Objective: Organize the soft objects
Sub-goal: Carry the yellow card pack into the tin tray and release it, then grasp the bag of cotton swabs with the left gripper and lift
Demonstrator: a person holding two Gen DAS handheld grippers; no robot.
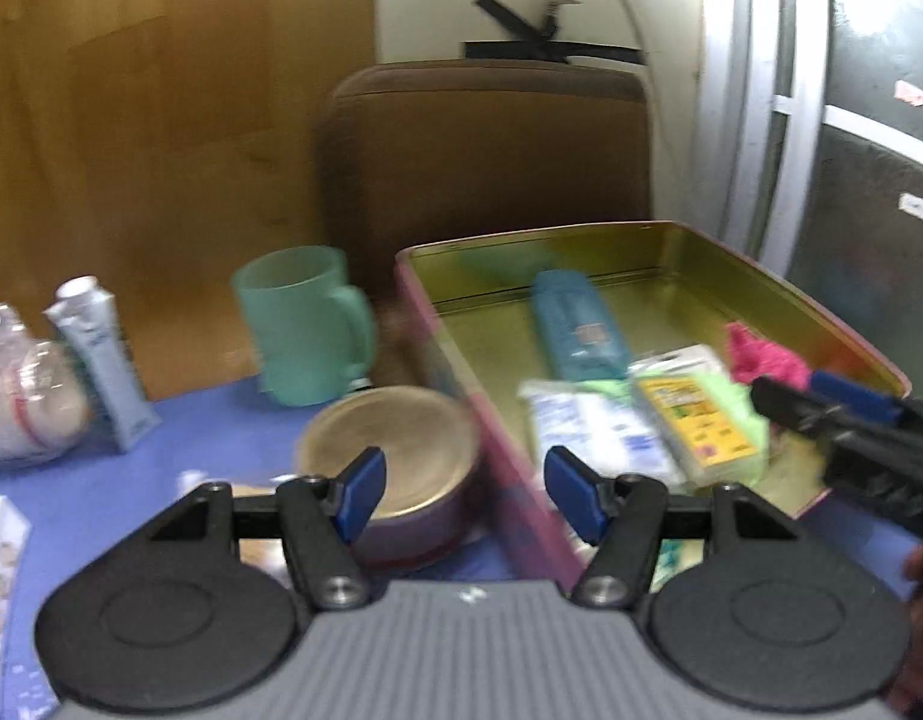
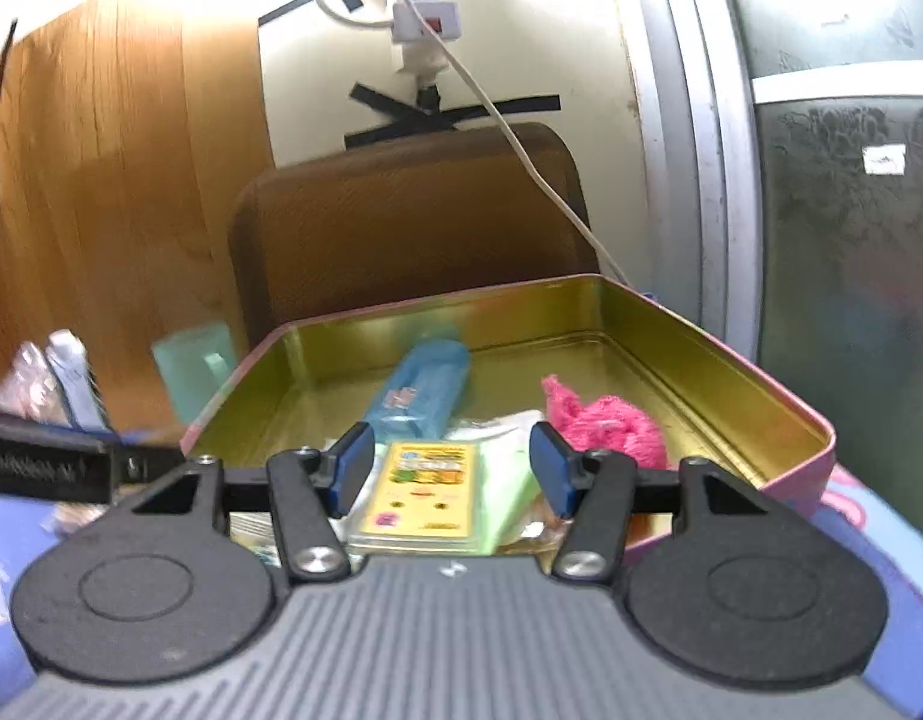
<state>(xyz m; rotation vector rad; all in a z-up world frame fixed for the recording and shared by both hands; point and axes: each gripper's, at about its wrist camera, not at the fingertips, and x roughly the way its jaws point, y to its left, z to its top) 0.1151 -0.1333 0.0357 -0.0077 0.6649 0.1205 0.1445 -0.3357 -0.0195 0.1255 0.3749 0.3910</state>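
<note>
A pink tin box (image 1: 671, 252) with a gold inside sits on the blue table. It shows in the right wrist view too (image 2: 731, 360). In it lie a blue pack (image 1: 575, 324) (image 2: 422, 390), a pink fluffy cloth (image 1: 761, 354) (image 2: 605, 420), a yellow-labelled green pack (image 1: 695, 426) (image 2: 422, 492) and a white-blue pack (image 1: 593, 426). My left gripper (image 1: 464, 495) is open and empty over the box's left wall. My right gripper (image 2: 452, 468) is open and empty above the yellow pack; it shows in the left wrist view (image 1: 851, 420).
A round tin (image 1: 395, 450) sits left of the box. A green mug (image 1: 305, 330), a white tube (image 1: 101, 360) and a clear bag (image 1: 17, 396) stand at the left. A brown chair back (image 1: 491, 162) is behind the table.
</note>
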